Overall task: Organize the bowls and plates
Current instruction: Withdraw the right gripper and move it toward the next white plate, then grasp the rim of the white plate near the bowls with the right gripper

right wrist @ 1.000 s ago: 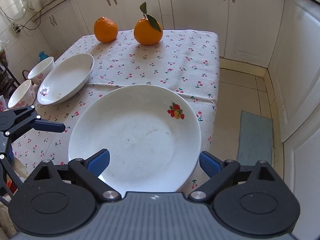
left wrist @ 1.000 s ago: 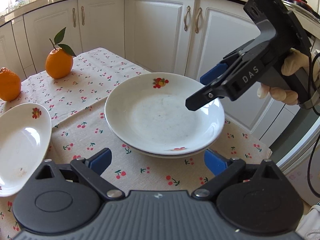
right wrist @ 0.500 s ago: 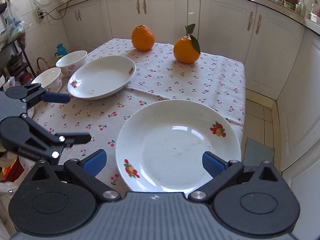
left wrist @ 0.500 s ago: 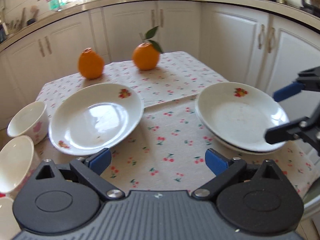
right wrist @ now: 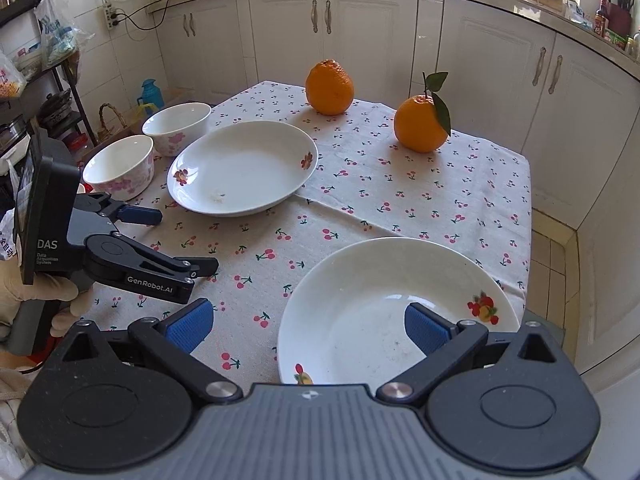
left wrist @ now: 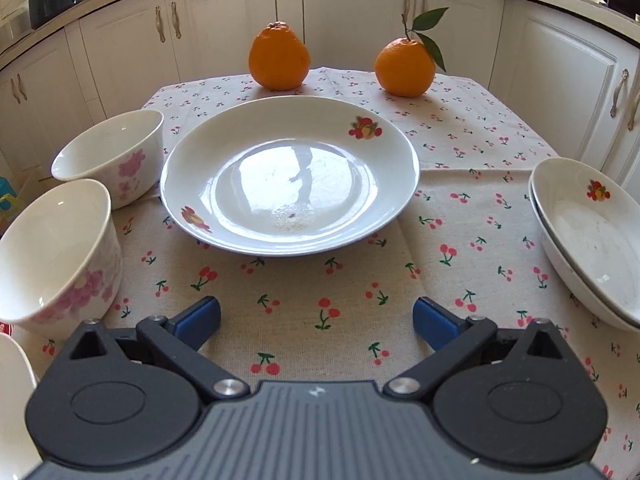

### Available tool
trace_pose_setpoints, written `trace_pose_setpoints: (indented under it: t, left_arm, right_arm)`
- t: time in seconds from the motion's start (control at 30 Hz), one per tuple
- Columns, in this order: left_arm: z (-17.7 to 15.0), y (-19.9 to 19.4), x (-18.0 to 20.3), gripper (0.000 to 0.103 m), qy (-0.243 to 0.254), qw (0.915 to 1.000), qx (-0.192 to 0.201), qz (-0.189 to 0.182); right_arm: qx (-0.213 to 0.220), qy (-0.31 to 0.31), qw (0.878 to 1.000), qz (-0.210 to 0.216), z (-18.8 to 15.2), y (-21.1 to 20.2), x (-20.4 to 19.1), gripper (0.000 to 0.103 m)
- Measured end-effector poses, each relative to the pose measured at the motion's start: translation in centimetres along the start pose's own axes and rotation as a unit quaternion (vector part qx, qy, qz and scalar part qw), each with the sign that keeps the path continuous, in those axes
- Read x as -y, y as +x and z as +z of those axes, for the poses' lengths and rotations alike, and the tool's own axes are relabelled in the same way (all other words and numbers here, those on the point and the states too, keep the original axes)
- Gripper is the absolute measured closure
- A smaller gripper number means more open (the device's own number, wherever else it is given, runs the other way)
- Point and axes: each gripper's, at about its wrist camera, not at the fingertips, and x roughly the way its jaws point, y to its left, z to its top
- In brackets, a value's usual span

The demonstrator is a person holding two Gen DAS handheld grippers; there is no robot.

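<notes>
A single white plate (left wrist: pixel 288 176) with fruit decals lies mid-table, straight ahead of my left gripper (left wrist: pixel 316 318). Its jaws are opening, with only tablecloth between them. Two pink-flowered bowls (left wrist: pixel 112 156) (left wrist: pixel 56 252) stand left of that plate, and a third white rim (left wrist: pixel 12 392) shows at the lower left. A stack of two plates (left wrist: pixel 592 240) sits at the right edge. In the right wrist view my right gripper (right wrist: pixel 306 322) hangs open over the near rim of that stack (right wrist: pixel 360 320), gripping nothing. The left gripper (right wrist: pixel 184 240) hovers left of it, near the single plate (right wrist: pixel 244 168).
Two oranges (left wrist: pixel 280 56) (left wrist: pixel 404 68) stand at the far side of the cherry-print tablecloth (left wrist: pixel 340 276). White cabinets (right wrist: pixel 492 56) ring the table. The table's right edge (right wrist: pixel 528 216) drops to a tiled floor. A shelf with bags (right wrist: pixel 52 40) stands at the left.
The left gripper swung left from the stacked plates to face the single plate and widened. The right gripper drew back and up from the stack and left the left wrist view.
</notes>
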Motion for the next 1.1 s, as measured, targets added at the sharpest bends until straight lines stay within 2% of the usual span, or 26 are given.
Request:
trace_pose_setpoints:
  t: [0.27,0.4,0.7,0.83,1.1]
  left_arm:
    - [1.2,1.2,-0.1,0.0,0.0,0.9999,0.013,-0.003]
    - [1.3,1.5,0.0,0.0,-0.004,0.9998,0.02,0.001]
    - [1.3,1.8,-0.1,0.0,-0.015,0.9992,0.035,0.011]
    - [1.5,1.9,-0.2,0.0,-0.016,0.9992,0.033,0.012]
    - [1.6,2.5,-0.5,0.0,-0.03,0.998,0.048,0.028]
  right_arm:
    - [-0.007,-0.025,0.999,0.021,3.0,2.3,0.3,0.0]
    - [-0.007,-0.064,0.997,0.041,5.4,3.7,0.2,0.0]
    - [-0.023,-0.103,0.987,0.117,11.7,8.5,1.3,0.0]
    - [-0.034,-0.125,0.979,0.158,14.1,10.6,1.3,0.0]
    - [-0.059,-0.148,0.97,0.181,17.7,15.8,0.9,0.0]
